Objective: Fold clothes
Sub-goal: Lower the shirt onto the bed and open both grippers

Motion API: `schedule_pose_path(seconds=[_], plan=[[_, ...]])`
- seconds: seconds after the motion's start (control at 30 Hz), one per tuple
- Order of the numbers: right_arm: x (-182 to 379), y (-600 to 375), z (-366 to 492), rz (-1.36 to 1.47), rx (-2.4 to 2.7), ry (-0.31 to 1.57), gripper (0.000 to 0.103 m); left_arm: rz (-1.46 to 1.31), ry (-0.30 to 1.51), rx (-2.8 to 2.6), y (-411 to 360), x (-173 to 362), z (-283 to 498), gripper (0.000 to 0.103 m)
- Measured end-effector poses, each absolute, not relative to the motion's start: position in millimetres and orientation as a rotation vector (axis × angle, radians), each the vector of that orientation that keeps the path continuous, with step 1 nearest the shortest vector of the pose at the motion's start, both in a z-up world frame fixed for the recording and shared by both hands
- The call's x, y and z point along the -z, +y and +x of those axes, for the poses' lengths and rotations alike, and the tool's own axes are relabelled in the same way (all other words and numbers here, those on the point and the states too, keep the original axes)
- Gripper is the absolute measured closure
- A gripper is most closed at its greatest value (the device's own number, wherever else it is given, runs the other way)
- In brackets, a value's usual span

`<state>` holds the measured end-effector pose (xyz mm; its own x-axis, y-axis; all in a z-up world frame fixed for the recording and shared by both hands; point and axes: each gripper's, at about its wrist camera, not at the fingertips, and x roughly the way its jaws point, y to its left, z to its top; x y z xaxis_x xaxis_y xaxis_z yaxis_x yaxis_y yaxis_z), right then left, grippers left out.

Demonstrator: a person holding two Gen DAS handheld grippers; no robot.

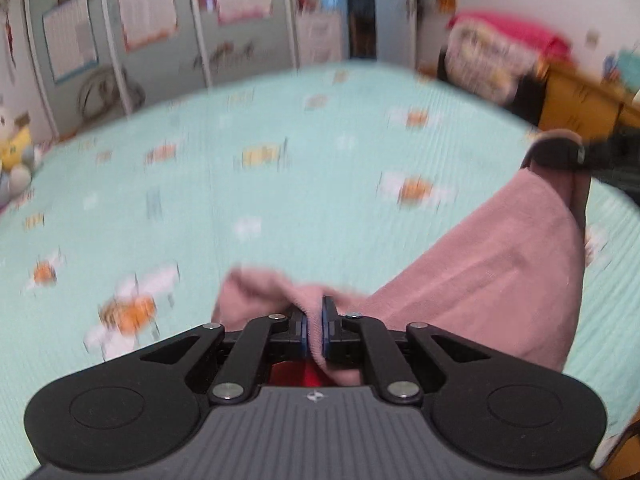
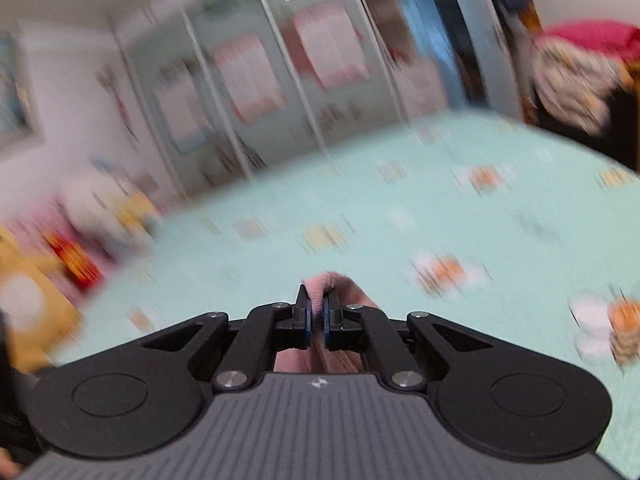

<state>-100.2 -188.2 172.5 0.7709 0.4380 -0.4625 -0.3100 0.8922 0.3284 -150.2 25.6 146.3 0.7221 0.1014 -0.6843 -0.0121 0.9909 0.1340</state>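
Note:
A dusty-pink garment (image 1: 480, 280) stretches over the mint bedsheet (image 1: 280, 208) between my two grippers. My left gripper (image 1: 315, 314) is shut on one bunched edge of it, with cloth pinched between the blue pads. At the far right of the left wrist view, my right gripper (image 1: 558, 152) holds the garment's other end, from which the cloth slopes down. In the right wrist view, the right gripper (image 2: 316, 304) is shut on a fold of the pink garment (image 2: 322, 280), which sticks up past the fingertips. Both views are blurred.
The bedsheet (image 2: 400, 220) has a bee and flower print. Wardrobe doors with posters (image 1: 148, 12) stand behind the bed. Plush toys (image 1: 16, 148) sit at the left edge. A pile of bedding (image 1: 492, 56) and a wooden cabinet (image 1: 580, 104) are at the right.

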Motion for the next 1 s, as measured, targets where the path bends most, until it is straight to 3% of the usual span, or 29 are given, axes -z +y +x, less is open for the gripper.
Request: schedule_pose_path(seconds=[0.1,0.23,0.33,0.4,0.5,0.7,1.0], plan=[[-108.4,-185.3,-84.4,0.216,-0.318,0.738,0.094,0.187,0.834,-0.095,16.4,-108.6,-142.4,0.086],[-63.1,-216.2,-93.2,0.359,-0.263,0.847,0.089,0.233,0.849,-0.106,11.5,-106.2,-147.5,0.079],[-62.3,-228.8,-110.9,0.405,-0.263,0.843,0.075,0.203,0.846,-0.139,16.1,-114.6,-157.3,0.056],[-70.2,-238.9,-119.6,0.405,-0.255,0.827,0.065,0.182,0.835,-0.162,19.6,-119.8,-169.6,0.034],[-86.3,-251.5,-139.3,0.373,-0.227,0.79,0.052,0.147,0.825,-0.198,25.8,-126.8,-191.4,0.019],[-102.7,-247.6,-187.6,0.319,-0.285,0.789,0.034,-0.036,0.917,-0.246,63.8,-127.0,-233.4,0.019],[-116.2,-160.7,-230.7,0.042,-0.426,0.917,0.03,0.091,0.994,-0.341,54.6,-124.4,-258.1,0.019]])
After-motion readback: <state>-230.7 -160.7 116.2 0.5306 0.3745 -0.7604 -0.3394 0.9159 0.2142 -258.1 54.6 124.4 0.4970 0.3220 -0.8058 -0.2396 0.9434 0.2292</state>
